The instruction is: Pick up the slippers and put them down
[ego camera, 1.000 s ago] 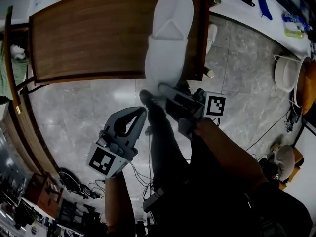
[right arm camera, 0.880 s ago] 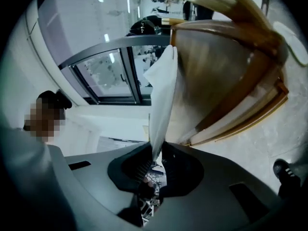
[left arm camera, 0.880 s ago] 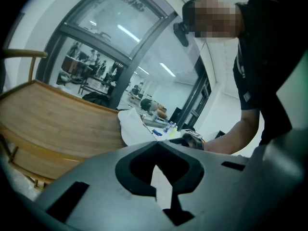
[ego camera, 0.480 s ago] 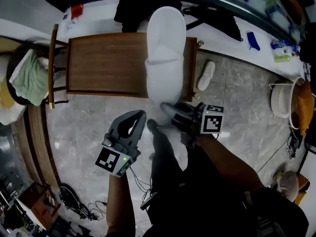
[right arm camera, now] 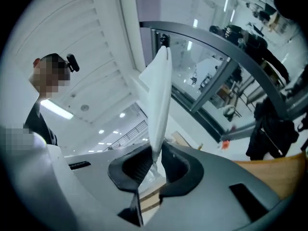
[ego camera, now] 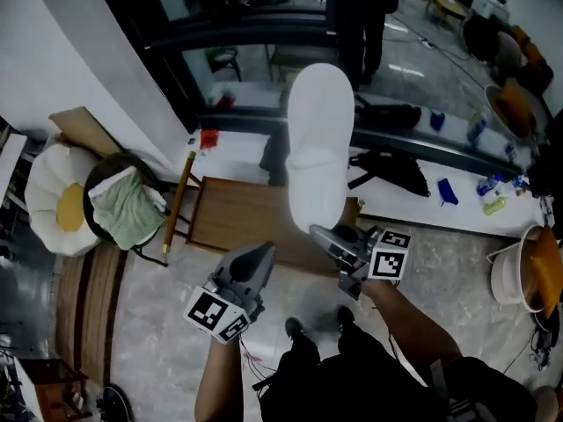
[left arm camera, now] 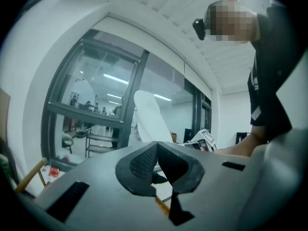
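Note:
A white slipper (ego camera: pixel 318 148) stands upright, heel end down, with my right gripper (ego camera: pixel 324 233) shut on that end. In the right gripper view the slipper (right arm camera: pixel 159 100) rises edge-on from between the pads of the right gripper (right arm camera: pixel 154 159). My left gripper (ego camera: pixel 264 253) hovers just left of it, shut with nothing in it. In the left gripper view the jaws of the left gripper (left arm camera: pixel 156 150) meet at the tip; beyond them show the slipper (left arm camera: pixel 149 121) and the right gripper (left arm camera: pixel 202 139). Both grippers are held above the near edge of a wooden table (ego camera: pixel 233 218).
A round white and yellow cushion (ego camera: pixel 53 200) and a green cloth (ego camera: pixel 123 207) lie at the left. A wooden stick (ego camera: pixel 176 202) leans beside the table. A black bag (ego camera: pixel 387 170) and small blue items lie on the white ledge below the window. A white basin (ego camera: pixel 510 275) stands at the right.
Both grippers have risen, the right one carrying the slipper and rolling. The head view has tipped up, so the window and ledge now show beyond the table.

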`<state>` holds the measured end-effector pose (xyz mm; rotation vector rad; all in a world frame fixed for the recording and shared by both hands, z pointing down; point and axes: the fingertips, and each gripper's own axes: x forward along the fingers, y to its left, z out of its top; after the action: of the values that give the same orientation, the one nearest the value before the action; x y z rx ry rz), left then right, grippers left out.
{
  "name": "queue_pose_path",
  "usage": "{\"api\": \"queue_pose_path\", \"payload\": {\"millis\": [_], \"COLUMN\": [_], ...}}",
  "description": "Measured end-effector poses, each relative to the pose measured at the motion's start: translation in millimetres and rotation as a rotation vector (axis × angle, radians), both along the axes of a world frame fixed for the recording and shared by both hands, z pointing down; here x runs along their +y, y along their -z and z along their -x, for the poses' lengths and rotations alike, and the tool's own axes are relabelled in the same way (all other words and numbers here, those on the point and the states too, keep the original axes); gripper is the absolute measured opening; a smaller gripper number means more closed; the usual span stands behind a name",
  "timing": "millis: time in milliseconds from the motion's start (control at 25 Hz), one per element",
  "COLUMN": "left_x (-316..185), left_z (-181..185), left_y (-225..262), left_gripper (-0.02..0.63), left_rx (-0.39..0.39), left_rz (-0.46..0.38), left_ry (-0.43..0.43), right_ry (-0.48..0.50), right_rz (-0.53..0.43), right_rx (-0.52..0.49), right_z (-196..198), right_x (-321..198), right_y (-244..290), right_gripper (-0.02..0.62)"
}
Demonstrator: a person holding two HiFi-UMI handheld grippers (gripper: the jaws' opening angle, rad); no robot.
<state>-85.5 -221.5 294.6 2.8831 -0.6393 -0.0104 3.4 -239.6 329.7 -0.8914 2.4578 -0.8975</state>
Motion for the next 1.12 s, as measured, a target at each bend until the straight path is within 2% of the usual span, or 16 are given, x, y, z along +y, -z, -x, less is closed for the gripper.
{"api": "queue_pose_path", "payload": {"millis": [240,520,680,920,1120], "left_x": [-7,17,29,44,44], "left_z": [14,11,-6,-24,-28], "left_y": [87,148,157,154,151], "left_gripper": [0.011,0.011,0.011,0.011,0.011], "left_rx": [0.015,0.051,0.052,0.042,0.042], "left_rz": [-0.147,-0.280,-0.317,-0.351,-0.351], "left_ry": [0.011,-0.013,-0.056,-0.111,-0.115], "right_ry": [-0.031,-0.059,-0.055,-0.035,-0.011], "right_rz": [-0.203,-0.338,-0.367,-0.362,-0.348], "right_rx": [0.059,0.117,0.110,0.113,0.106], "right_z": [-14,-28,-30,-29,-23], "right_x": [-8,14,24,33,32], "right_y": [97,150,160,156,151], "right_gripper": [0.058,0.055,0.054,0.054,0.054]}}
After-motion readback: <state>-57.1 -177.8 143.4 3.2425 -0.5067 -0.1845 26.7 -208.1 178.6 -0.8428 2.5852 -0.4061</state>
